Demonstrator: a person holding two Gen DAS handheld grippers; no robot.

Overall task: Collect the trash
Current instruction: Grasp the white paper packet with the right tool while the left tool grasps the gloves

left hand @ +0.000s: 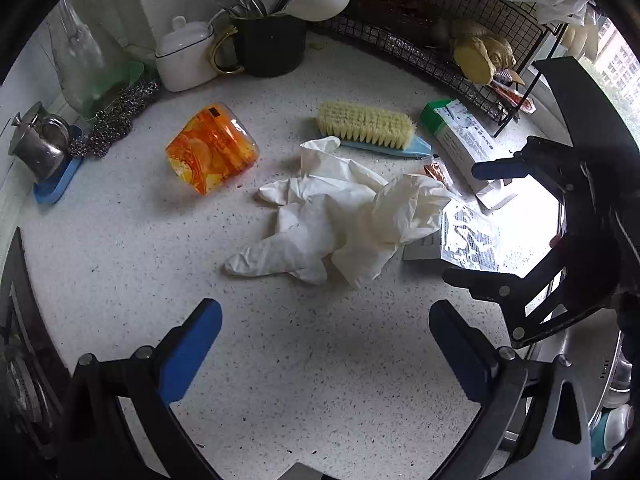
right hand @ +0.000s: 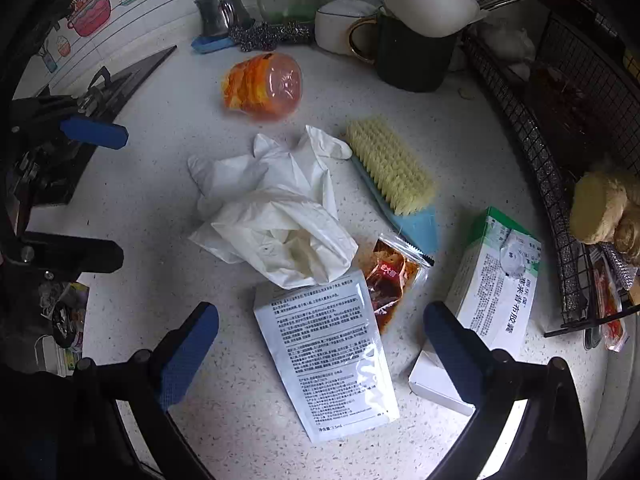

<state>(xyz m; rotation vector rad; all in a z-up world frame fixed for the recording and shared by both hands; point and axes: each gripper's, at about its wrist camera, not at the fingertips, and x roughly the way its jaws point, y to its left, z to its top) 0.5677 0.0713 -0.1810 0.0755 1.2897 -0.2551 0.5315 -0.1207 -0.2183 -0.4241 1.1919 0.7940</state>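
Two claws: I hold my left gripper (left hand: 326, 354) and my right gripper (right hand: 320, 354) over the counter, each spread wide with nothing between the blue pads.
Left claw's view: my right gripper (left hand: 476, 220) shows at 3 o'clock, fingers apart and empty.
Right claw's view: my left gripper (right hand: 108, 196) shows at 9 o'clock, likewise parted.
Gloves: crumpled white disposable gloves (right hand: 272, 216) lie mid-counter, at 12 o'clock from my right claw, and also 12 o'clock ahead of my left claw (left hand: 336, 220).
Sachet: a white printed sachet (right hand: 332, 356) lies flat between my right fingers; its top edge is under the gloves; the small dense print is too fine to read, though "7.5ml" seems to stand at the bottom edge.
Sauce packet: a clear torn packet (right hand: 390, 280) smeared with red sauce, touching the sachet at 1 o'clock.
Box: a green-and-white carton (right hand: 496, 280) with Chinese lettering, at 2 o'clock just beside my right finger.
Orange wrapper: a crushed clear orange-printed plastic pack (left hand: 212, 150) at 11 o'clock from my left claw; writing illegible.
Brush: a scrubbing brush (right hand: 394, 176) with pale bristles and a blue back, touching the gloves.
Surface: a white speckled stone countertop (left hand: 280, 360).
Room: kitchen; a dark mug (right hand: 416, 56) of utensils, a black wire rack (right hand: 560, 160), a steel pot (right hand: 218, 10), and cartoon cookware stickers (right hand: 88, 12) on the wall.
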